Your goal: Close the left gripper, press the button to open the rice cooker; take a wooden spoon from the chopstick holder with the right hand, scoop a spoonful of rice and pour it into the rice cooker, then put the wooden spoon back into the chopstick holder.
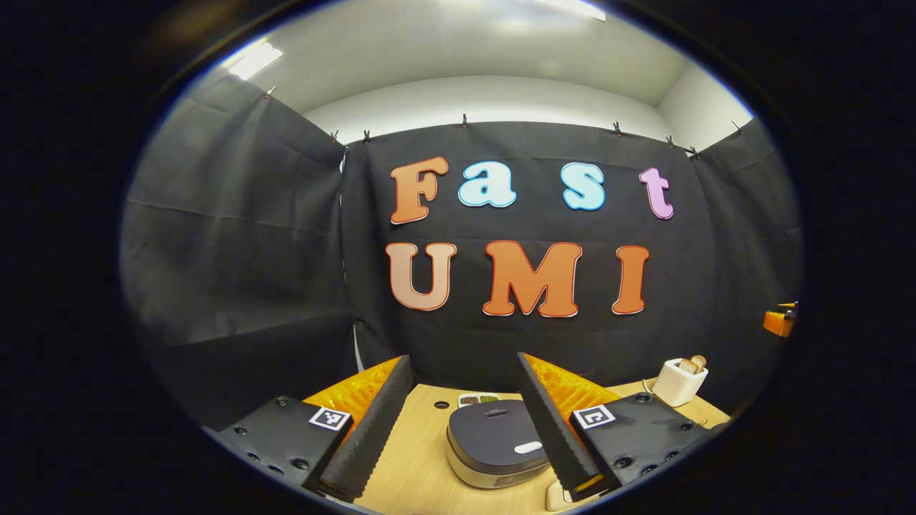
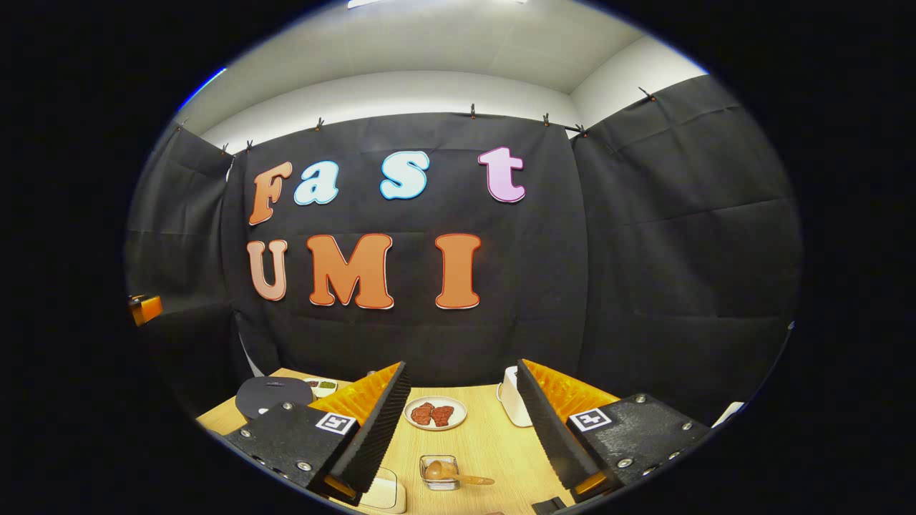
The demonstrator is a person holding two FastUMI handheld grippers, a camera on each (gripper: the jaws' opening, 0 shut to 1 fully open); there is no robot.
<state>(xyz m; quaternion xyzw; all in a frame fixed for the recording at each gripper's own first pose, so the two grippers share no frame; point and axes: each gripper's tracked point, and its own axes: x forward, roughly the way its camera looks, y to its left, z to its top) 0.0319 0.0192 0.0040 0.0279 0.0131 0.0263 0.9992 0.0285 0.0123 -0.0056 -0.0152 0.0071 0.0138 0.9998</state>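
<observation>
The dark rice cooker (image 1: pixel 494 443) sits on the wooden table with its lid down and a pale button (image 1: pixel 528 448) on the front. My left gripper (image 1: pixel 463 359) hovers open above and in front of it, holding nothing. The white chopstick holder (image 1: pixel 678 383) stands to the right with wooden handles (image 1: pixel 693 365) sticking out. In the right gripper view, my right gripper (image 2: pixel 461 365) is open and holds nothing. The holder (image 2: pixel 509 404) peeks out behind its right finger and the cooker (image 2: pixel 273 395) lies far left. A wooden spoon (image 2: pixel 458 475) rests in a small clear container (image 2: pixel 439 473).
A white plate (image 2: pixel 435 413) with reddish-brown pieces sits mid-table. A small divided dish (image 1: pixel 478 398) stands behind the cooker. A flat white object (image 2: pixel 383 493) lies near the table's front edge. Black cloth walls close in the back and sides.
</observation>
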